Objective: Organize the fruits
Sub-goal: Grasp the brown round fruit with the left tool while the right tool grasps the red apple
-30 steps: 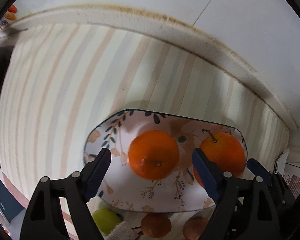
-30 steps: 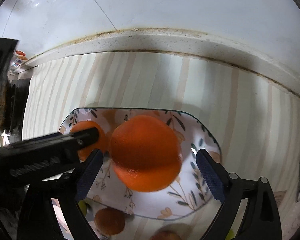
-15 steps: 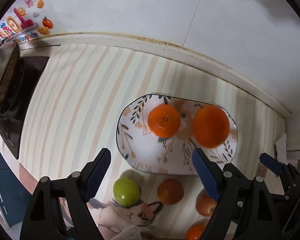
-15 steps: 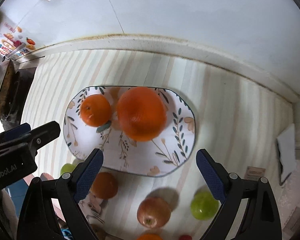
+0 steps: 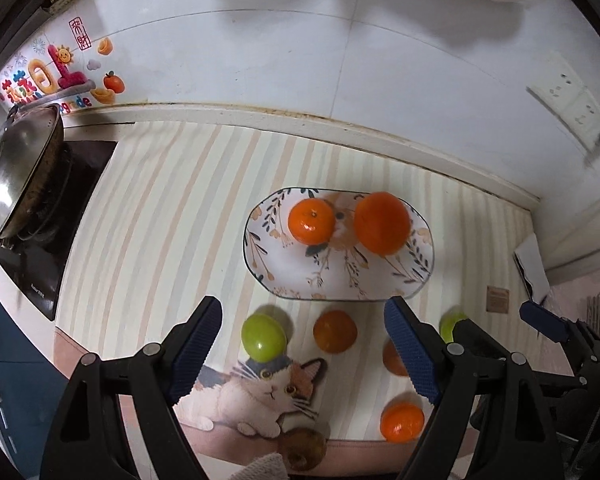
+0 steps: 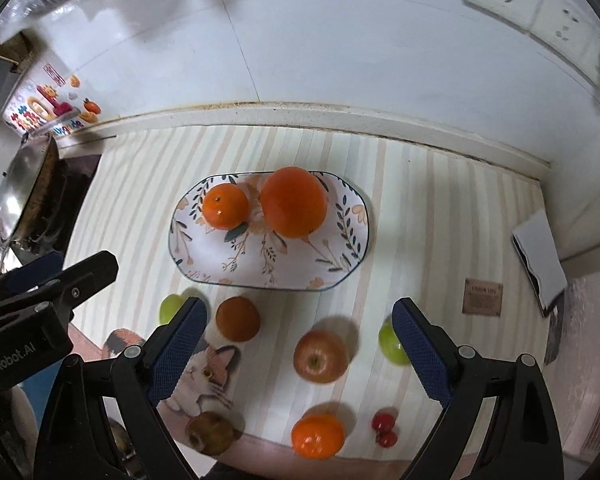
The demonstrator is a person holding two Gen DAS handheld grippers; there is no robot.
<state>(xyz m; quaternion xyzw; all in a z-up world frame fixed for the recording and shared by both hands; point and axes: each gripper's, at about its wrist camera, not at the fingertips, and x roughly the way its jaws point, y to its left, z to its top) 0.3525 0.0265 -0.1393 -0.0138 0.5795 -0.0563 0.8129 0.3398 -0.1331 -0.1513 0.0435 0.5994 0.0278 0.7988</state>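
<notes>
A floral plate (image 5: 380, 280) (image 6: 228, 268) on the striped mat holds a small orange (image 5: 311, 221) (image 6: 225, 205) and a large orange (image 5: 382, 223) (image 6: 293, 201). In front of the plate lie a green apple (image 5: 263, 338) (image 6: 170, 307), a dark orange (image 5: 335, 331) (image 6: 237, 317), a red apple (image 6: 320, 356), a second green apple (image 6: 392, 342), a bright orange (image 5: 402, 422) (image 6: 318, 435), a brown fruit (image 6: 210, 432) and small red fruits (image 6: 384, 428). My left gripper (image 5: 302, 344) and right gripper (image 6: 300, 346) are open and empty, raised above the loose fruit.
A wok with a lid (image 5: 16, 176) sits on the stove at the left. A tiled wall with a socket (image 5: 568, 96) runs behind. A white box (image 6: 540, 256) and a small brown tag (image 6: 482, 296) lie at the right. The counter's front edge is close below.
Both grippers have pulled back and up from the plate, leaving both oranges on it. The view widened and the loose fruit in front came into sight.
</notes>
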